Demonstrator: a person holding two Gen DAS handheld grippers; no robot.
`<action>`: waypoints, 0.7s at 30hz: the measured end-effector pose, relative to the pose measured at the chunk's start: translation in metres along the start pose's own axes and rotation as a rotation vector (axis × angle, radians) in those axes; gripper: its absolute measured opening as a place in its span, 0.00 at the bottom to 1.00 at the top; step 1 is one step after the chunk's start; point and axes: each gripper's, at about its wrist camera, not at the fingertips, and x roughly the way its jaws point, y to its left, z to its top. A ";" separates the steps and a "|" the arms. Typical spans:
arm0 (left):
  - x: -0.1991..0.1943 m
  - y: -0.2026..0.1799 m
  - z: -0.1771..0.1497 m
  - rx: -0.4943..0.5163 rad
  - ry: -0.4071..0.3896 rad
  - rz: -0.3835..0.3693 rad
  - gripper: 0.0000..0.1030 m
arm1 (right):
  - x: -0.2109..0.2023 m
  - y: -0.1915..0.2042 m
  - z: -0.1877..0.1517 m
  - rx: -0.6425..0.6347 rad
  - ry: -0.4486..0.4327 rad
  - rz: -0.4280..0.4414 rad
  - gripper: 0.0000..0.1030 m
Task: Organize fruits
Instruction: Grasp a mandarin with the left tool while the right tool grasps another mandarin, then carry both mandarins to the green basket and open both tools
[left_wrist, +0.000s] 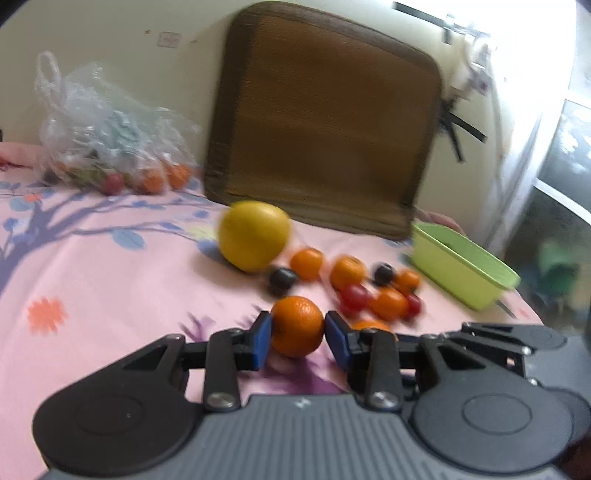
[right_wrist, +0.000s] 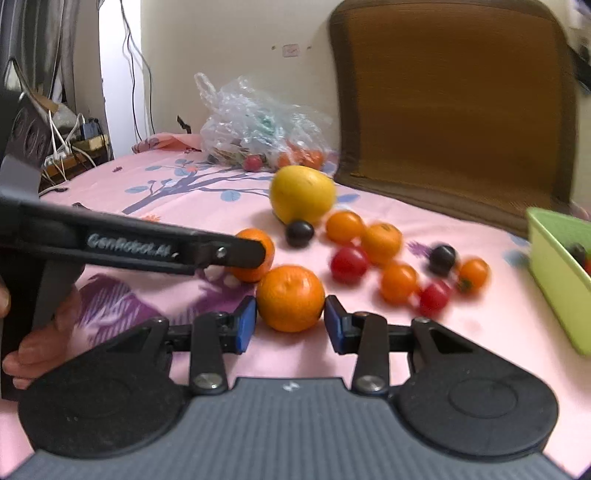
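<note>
The left gripper (left_wrist: 297, 339) has its blue-padded jaws pressed against both sides of a round, dimpled orange (left_wrist: 297, 326). The right gripper (right_wrist: 290, 324) brackets a second orange (right_wrist: 290, 298) with its jaws spread, a sliver of gap on each side. Beyond lie small orange, red and dark round fruits (right_wrist: 399, 282) and a large smooth yellow fruit (right_wrist: 302, 194), scattered on a pink floral bedsheet (left_wrist: 92, 280). A lime-green plastic tub (right_wrist: 557, 277) sits to the right, a crinkled clear bag (right_wrist: 258, 125) of fruit behind. The left gripper's arm reads "GenRobot.AI".
</note>
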 end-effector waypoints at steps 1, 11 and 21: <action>-0.001 -0.010 -0.004 0.011 0.006 -0.016 0.31 | -0.006 -0.003 -0.004 0.002 -0.001 -0.017 0.41; 0.021 -0.119 -0.012 0.189 -0.015 -0.157 0.20 | -0.073 -0.062 -0.046 0.047 -0.053 -0.222 0.41; 0.002 -0.133 -0.034 0.318 -0.128 0.016 0.35 | -0.082 -0.102 -0.055 0.229 -0.075 -0.185 0.41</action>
